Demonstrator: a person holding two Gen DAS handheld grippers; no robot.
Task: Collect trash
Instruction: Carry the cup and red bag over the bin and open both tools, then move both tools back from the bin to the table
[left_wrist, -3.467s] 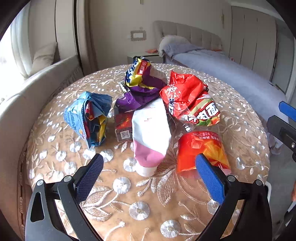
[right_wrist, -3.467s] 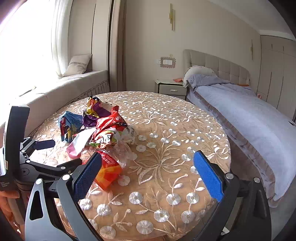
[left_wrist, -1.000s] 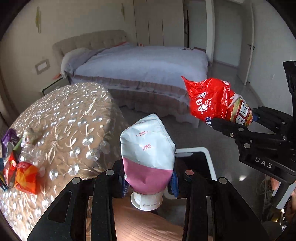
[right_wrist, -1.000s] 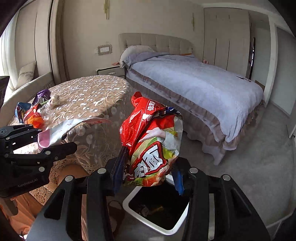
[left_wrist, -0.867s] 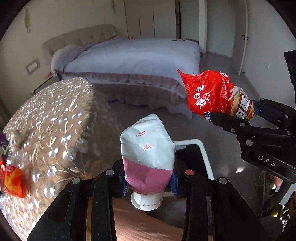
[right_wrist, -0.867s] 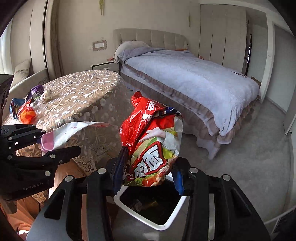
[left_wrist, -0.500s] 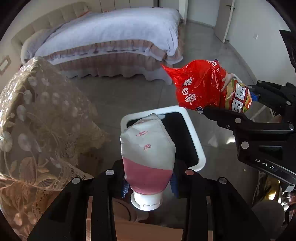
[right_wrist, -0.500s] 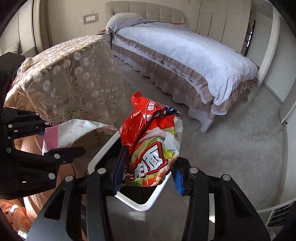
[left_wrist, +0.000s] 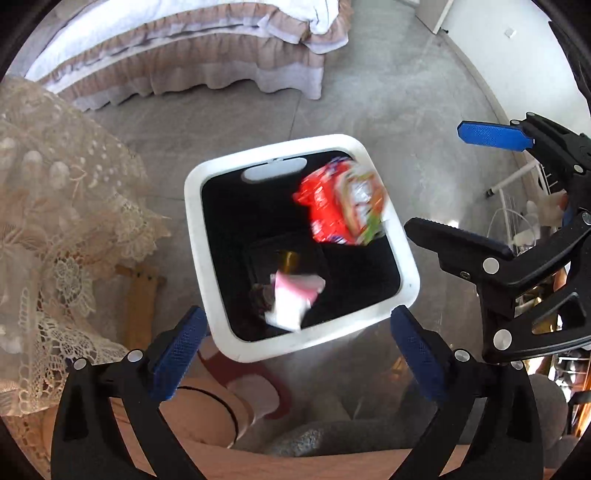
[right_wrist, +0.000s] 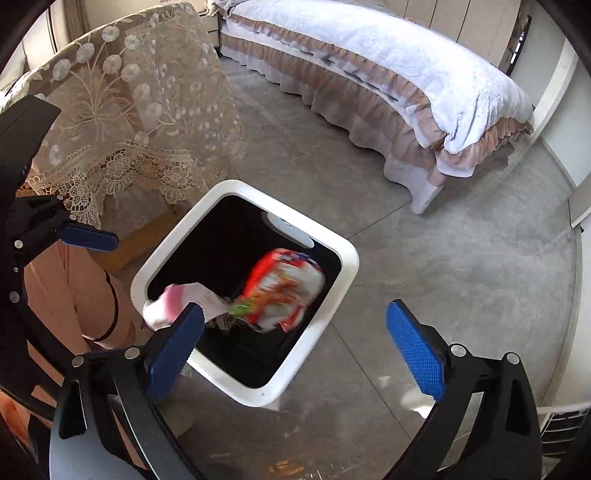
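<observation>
Blur smears the red snack bag (left_wrist: 341, 205) and pink-white pouch (left_wrist: 293, 299), apparently falling into the white bin (left_wrist: 404, 254). Left gripper (left_wrist: 295, 349) and right gripper (right_wrist: 295, 349) are opening, empty. Tablecloth (right_wrist: 147, 110) hangs at ten o'clock; bare floor (right_wrist: 443, 258) at two.

One white bin (left_wrist: 303, 341) on the floor. Two wrappers over its mouth: one red snack bag (left_wrist: 341, 205), one pink-and-white pouch (left_wrist: 293, 299). One bed (right_wrist: 388, 70). One lace-covered table (right_wrist: 125, 107). Two grippers in view.

A red snack bag (left_wrist: 341, 205) and pink-and-white pouch (left_wrist: 293, 301) against the white-rimmed black bin (left_wrist: 192, 206).
</observation>
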